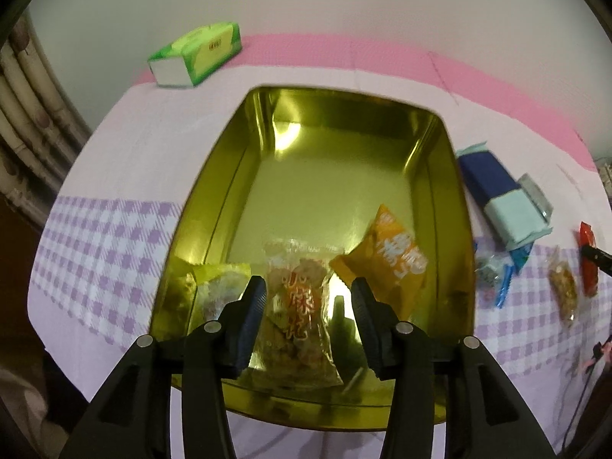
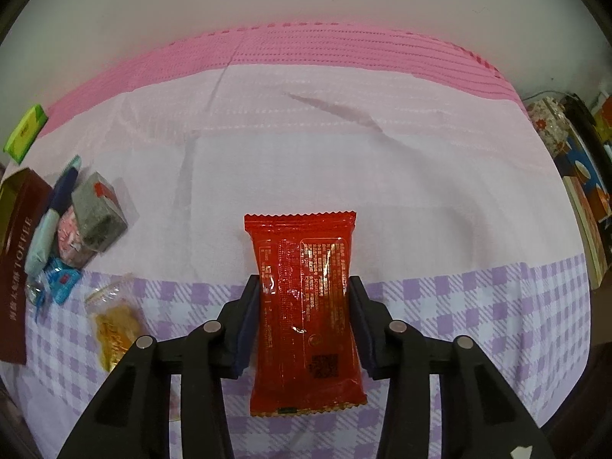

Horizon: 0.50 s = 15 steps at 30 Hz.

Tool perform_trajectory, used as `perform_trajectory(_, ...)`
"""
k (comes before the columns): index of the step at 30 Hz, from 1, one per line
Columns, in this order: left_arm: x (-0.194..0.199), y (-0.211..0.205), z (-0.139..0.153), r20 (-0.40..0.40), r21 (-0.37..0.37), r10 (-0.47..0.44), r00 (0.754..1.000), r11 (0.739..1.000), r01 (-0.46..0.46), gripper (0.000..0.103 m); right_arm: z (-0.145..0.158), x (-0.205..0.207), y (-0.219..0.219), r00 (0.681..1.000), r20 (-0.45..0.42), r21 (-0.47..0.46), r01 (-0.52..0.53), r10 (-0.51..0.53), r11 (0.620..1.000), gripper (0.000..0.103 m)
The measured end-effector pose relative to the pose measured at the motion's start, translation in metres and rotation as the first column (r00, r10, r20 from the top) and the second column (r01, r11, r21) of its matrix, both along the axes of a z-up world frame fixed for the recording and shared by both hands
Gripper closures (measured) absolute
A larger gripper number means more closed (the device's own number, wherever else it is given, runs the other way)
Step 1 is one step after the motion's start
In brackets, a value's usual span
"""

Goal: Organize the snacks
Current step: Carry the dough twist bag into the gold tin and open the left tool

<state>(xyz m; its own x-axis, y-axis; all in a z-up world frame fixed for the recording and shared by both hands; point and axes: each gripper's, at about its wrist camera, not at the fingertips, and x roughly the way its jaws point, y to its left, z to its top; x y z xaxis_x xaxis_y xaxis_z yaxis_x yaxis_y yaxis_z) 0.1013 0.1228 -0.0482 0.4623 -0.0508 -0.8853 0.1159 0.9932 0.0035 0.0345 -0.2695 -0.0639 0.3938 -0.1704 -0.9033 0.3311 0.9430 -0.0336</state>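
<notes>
An open gold tin (image 1: pixel 451 176) sits on the checked cloth. It holds a clear snack packet (image 1: pixel 298 306), an orange packet (image 1: pixel 386 260) and a yellow-green packet (image 1: pixel 218 283). My left gripper (image 1: pixel 309 283) hangs over the tin's near end, open. The clear packet lies between its fingers, with a gap at the right pad. In the right wrist view a red snack packet (image 2: pixel 306 306) lies lengthwise on the cloth. My right gripper (image 2: pixel 304 281) is shut on it, both pads against its long edges.
Loose snacks lie between the tin and the red packet: a blue and teal packet (image 1: pixel 501 195), a grey block (image 2: pixel 97 210), a small blue packet (image 2: pixel 61 279) and a clear packet of golden pieces (image 2: pixel 111 329). A green tissue pack (image 1: pixel 199 53) sits at the far left. Boxes (image 2: pixel 585 191) crowd the right edge.
</notes>
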Motion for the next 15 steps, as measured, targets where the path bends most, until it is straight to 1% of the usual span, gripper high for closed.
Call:
perform_trajectory(4, -0.003, 0.007, 0.017, 0.052, -0.016, 0.033, 0.998, 0.999, -0.032, 0.054, 0.018, -0.002, 0.008, 0.999, 0.039, 0.003, 0.008, -0.008, 1.0, 0.063)
perform_trajectory(7, -0.006, 0.015, 0.026, 0.086, -0.006, 0.067, 0.994, 0.998, -0.066, 0.054, 0.033, 0.0, 0.02, 0.998, 0.07, 0.021, -0.009, 0.008, 1.0, 0.063)
perform_trajectory(10, -0.009, 0.024, 0.033, 0.115, 0.012, 0.103, 0.988, 0.994, -0.105, 0.05, 0.046, 0.004, 0.041, 0.994, 0.096, 0.037, -0.05, 0.046, 0.998, 0.063)
perform_trajectory(15, -0.014, 0.045, 0.04, 0.139, 0.029, 0.151, 0.979, 0.987, -0.156, 0.046, 0.06, 0.013, 0.092, 0.982, 0.132, 0.083, -0.147, 0.135, 0.986, 0.063)
